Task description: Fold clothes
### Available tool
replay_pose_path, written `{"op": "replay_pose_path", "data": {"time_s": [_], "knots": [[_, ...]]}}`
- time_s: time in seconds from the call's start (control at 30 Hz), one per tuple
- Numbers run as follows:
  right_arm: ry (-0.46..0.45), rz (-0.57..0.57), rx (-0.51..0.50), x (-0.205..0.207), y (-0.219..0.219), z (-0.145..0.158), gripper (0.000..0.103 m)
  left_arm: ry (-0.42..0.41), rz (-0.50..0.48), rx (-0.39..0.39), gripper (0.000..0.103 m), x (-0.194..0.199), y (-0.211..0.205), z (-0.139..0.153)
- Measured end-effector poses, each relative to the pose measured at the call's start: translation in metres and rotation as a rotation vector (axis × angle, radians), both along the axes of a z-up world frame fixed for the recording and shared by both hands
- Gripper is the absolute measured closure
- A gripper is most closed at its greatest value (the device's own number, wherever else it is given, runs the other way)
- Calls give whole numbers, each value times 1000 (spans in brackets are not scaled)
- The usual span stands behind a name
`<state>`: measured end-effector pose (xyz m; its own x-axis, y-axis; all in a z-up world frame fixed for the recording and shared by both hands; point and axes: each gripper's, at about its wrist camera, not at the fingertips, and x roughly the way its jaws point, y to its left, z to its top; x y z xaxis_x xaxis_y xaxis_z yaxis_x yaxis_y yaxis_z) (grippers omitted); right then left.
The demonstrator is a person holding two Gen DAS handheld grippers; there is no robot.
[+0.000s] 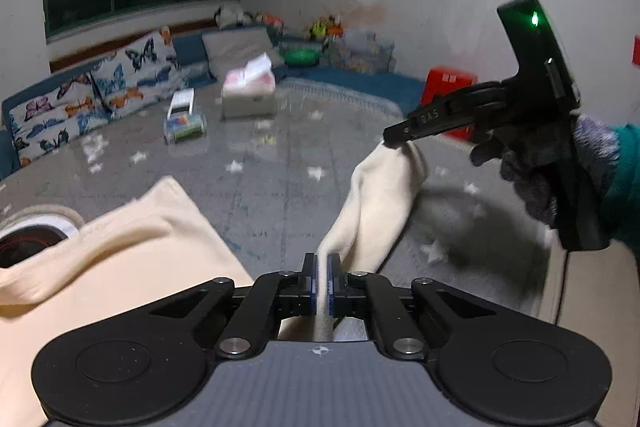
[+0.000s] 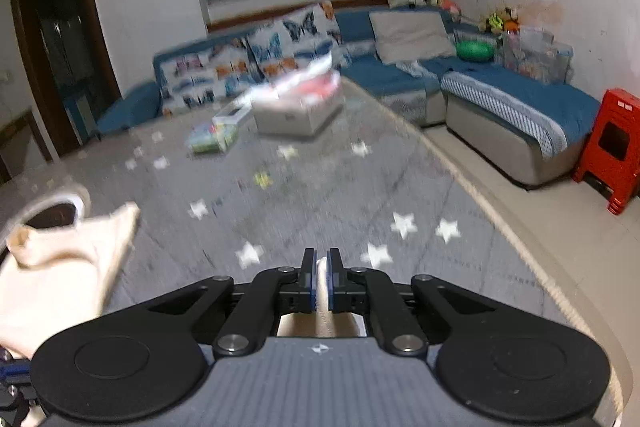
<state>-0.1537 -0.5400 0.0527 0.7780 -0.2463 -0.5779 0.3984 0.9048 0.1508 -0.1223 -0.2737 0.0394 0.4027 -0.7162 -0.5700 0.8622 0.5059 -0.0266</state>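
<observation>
Both jaws pinch cream garment [image 1: 372, 203]

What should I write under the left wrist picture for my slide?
Both grippers, left and right, pinch a cream garment above a star-patterned grey rug.

Right wrist view motion-blurred: tissue box [image 2: 298, 107] smeared, print unreadable. Small box [image 2: 214, 139] beside it too blurry to identify. Cream garment [image 2: 68, 259] cut off at left edge; its neck label illegible in left wrist view. Cloth between right gripper [image 2: 321, 281] fingers mostly hidden. Gloved hand [image 1: 560, 179] cut off at right edge. Shelf toys [image 1: 324, 27] too small to tell.
</observation>
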Motion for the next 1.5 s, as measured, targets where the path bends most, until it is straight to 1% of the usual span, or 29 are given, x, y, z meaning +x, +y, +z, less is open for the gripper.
{"op": "replay_pose_path", "data": {"time_s": [0.13, 0.2, 0.27, 0.3, 0.37, 0.47, 0.53, 0.57, 0.67, 0.77, 0.93, 1.07, 1.1, 1.17, 1.2, 1.27, 1.43, 1.5], "knots": [[-110, 11, 12, -15, 0, 20, 99, 5, -35, -81, 98, -5, 15, 13], [-142, -1, 33, -28, -4, 24, 99, 19, -80, -89, 98, -12, 18, 12], [-124, -34, 41, -42, -8, 20, 98, 31, -134, -70, 98, -22, 17, 6], [-110, -52, 44, -49, -10, 18, 96, 28, -159, -52, 98, -27, 15, 2], [-82, -92, 49, -62, -13, 12, 95, 28, -190, -21, 98, -34, 13, -6], [-64, -141, 71, -85, -17, 6, 95, 45, -222, -3, 97, -37, 15, -11], [-54, -150, 83, -94, -15, 3, 91, 46, -237, 6, 97, -38, 16, -12], [-49, -147, 86, -97, -13, 3, 87, 46, -240, 7, 96, -38, 16, -12], [-40, -110, 102, -92, -2, 3, 86, 56, -233, 11, 96, -35, 13, -15], [-24, -43, 119, -76, 11, -2, 86, 68, -221, 16, 96, -34, 11, -18], [27, -16, 149, -56, 28, -12, 86, 63, -213, 15, 95, -35, 11, -19], [68, 6, 173, -39, 41, -21, 80, 67, -217, 14, 95, -35, 11, -21], [78, 12, 179, -35, 44, -23, 81, 68, -219, 13, 95, -35, 11, -21], [63, 23, 161, -33, 49, -20, 82, 68, -219, 13, 95, -34, 10, -22], [51, 29, 147, -33, 51, -17, 89, 68, -217, 10, 95, -34, 11, -22], [26, 42, 120, -32, 55, -12, 100, 69, -213, 5, 95, -33, 11, -22], [-36, 72, 53, -31, 65, 2, 101, 68, -199, -10, 95, -34, 15, -19], [-93, 75, 37, -39, 66, 12, 101, 65, -196, -16, 95, -34, 15, -18]]}}
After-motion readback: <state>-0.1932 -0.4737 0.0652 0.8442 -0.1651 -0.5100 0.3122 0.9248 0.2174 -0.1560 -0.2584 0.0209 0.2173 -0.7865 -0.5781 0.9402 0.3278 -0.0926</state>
